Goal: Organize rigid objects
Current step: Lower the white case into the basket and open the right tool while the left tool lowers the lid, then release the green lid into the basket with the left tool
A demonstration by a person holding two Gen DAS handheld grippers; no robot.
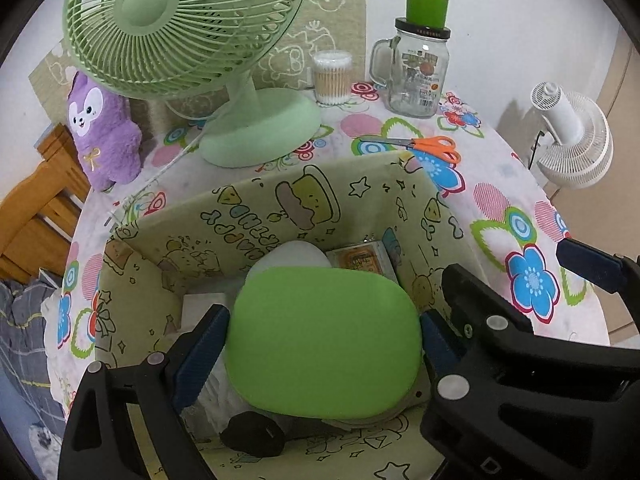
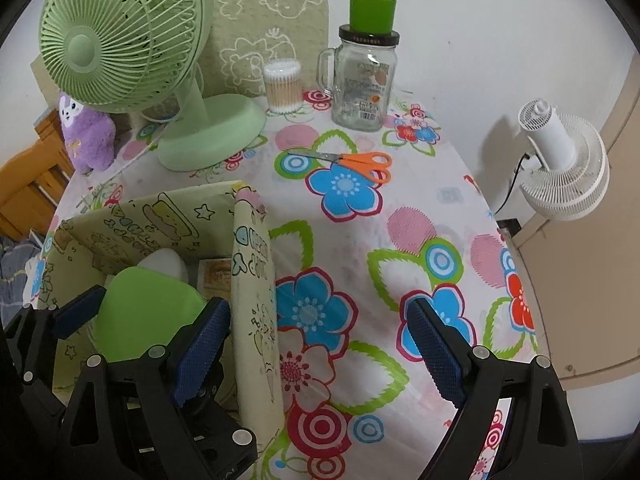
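I have the left gripper (image 1: 322, 344) low in the frame, its blue-padded fingers (image 1: 202, 354) pinching the flat, lime-green, rounded-rectangle plastic lid (image 1: 324, 344) by its two short sides. I hold it level and flat over the open yellow-green cartoon-printed storage box (image 1: 280, 200) so that, as I judge it, it can drop in without catching the walls. Below it I see a white rounded object (image 1: 296, 254), an orange-printed small carton (image 1: 360, 258) and a black item (image 1: 252, 434) already in the box, so the lid has to lie on top of them. The left gripper points down and forward into the box from its near edge.

The right gripper (image 2: 320, 354) hangs just beside the box's right wall, over the flower-patterned surface (image 2: 400, 240), its fingers spread wide and holding nothing. I judge it is waiting clear of the drop. The orange-handled scissors (image 2: 352, 162) lie in the upper middle of the right view, near the glass jar mug (image 2: 362, 84), likely still to be sorted
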